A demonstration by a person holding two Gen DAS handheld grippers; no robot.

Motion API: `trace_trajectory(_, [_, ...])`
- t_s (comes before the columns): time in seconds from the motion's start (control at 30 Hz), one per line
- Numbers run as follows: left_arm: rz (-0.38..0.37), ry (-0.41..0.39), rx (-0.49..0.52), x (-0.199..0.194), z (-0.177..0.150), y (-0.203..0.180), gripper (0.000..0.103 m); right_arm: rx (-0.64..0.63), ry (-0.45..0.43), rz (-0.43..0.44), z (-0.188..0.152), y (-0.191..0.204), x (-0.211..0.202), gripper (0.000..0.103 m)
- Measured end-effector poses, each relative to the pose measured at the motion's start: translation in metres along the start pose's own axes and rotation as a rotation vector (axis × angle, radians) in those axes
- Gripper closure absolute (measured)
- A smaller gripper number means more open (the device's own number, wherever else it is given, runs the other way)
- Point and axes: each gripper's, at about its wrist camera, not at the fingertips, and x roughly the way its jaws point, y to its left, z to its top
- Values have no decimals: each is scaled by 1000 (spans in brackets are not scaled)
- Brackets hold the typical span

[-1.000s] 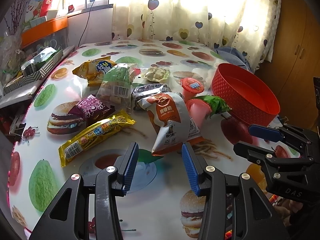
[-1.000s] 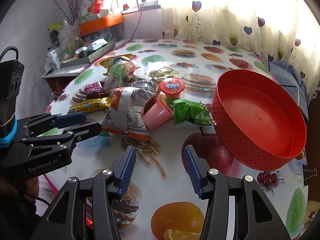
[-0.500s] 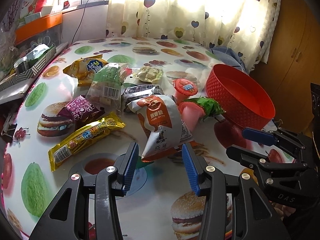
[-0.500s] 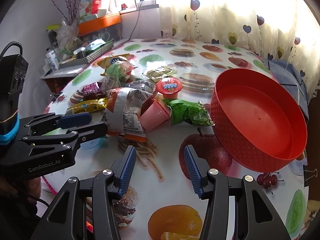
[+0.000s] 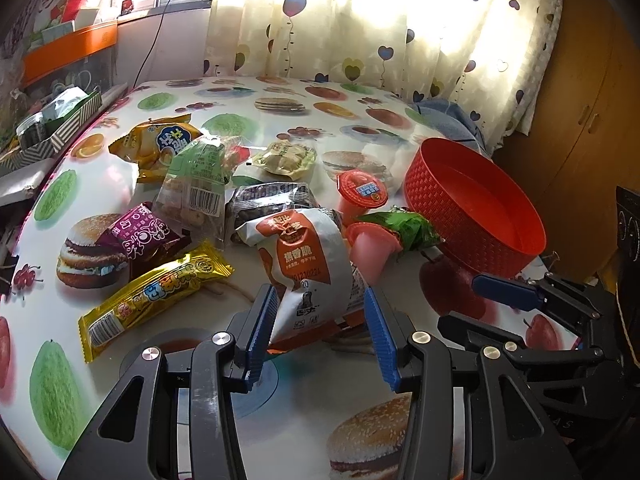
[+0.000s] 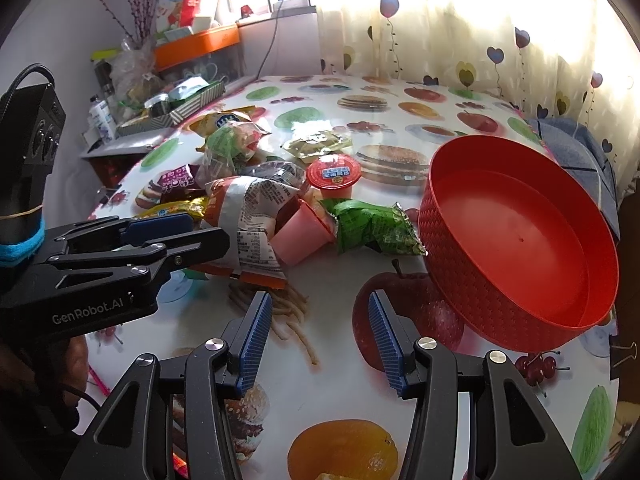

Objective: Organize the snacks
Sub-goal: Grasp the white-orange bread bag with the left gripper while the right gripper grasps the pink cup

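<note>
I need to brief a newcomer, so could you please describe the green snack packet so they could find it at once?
Start at the red round basket on the fruit-print tablecloth. Against its outer wall, on the side facing the snack pile, lies the green snack packet, next to a tipped pink cup. It is the only crinkled all-green foil wrapper touching the basket.

Strong daylight blows out the curtain [image 5: 380, 20] behind, throwing white glare across the glossy bench [image 5: 248, 128], while fisheye bending and dark vignetting swallow every corner of both views.
</note>
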Motion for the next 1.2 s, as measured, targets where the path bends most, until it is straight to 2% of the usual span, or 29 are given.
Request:
trace_trajectory(0.07, [-12,3,-8,3,2,1,52,2,2,0,1,-4,3,54])
trace_trajectory(0.57, [-14,30,-65,30,15,9,49,4,19,2,12,-11,13,54])
trace_trajectory(0.9, [-1,52,-48,46,20,7,47,-3,19,-3,22,-13,17,54])
trace_trajectory(1.03, [-5,52,-39,46,19,8,47,-8,16,-10,29,-14,18,54])
trace_trajectory(1.2, [-12,42,-44,42,17,13,55,-25,-1,-21,38,-13,18,54])
